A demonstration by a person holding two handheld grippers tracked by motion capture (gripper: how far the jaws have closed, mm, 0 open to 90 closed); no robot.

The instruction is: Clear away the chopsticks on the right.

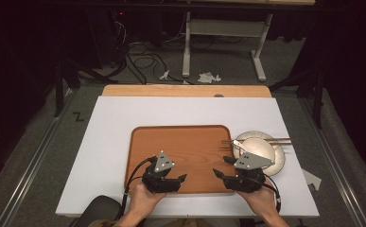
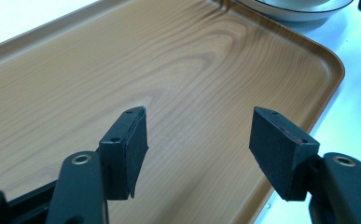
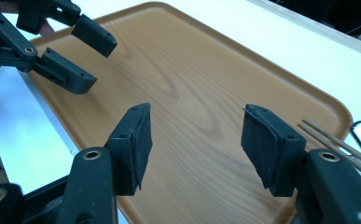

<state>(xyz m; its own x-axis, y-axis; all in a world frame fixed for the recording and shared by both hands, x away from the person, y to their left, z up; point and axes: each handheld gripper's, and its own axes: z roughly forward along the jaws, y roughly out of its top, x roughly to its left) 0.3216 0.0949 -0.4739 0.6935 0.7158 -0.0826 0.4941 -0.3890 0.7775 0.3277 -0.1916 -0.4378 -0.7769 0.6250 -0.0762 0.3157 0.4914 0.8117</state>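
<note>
Both grippers are held at the near edge of a wooden tray (image 1: 180, 146), the left gripper (image 1: 173, 182) and the right gripper (image 1: 223, 172) each with fingers spread and nothing gripped. Bare tray is seen between each pair. A white plate (image 1: 263, 151) is set on the white surface (image 1: 109, 142) just beside the tray's right edge, with chopsticks (image 1: 265, 141) laid across plate and tray rim.

White-topped table (image 1: 109, 142) with a wooden tray (image 1: 180, 142), a plate (image 1: 277, 163) just beside its right edge.
</note>
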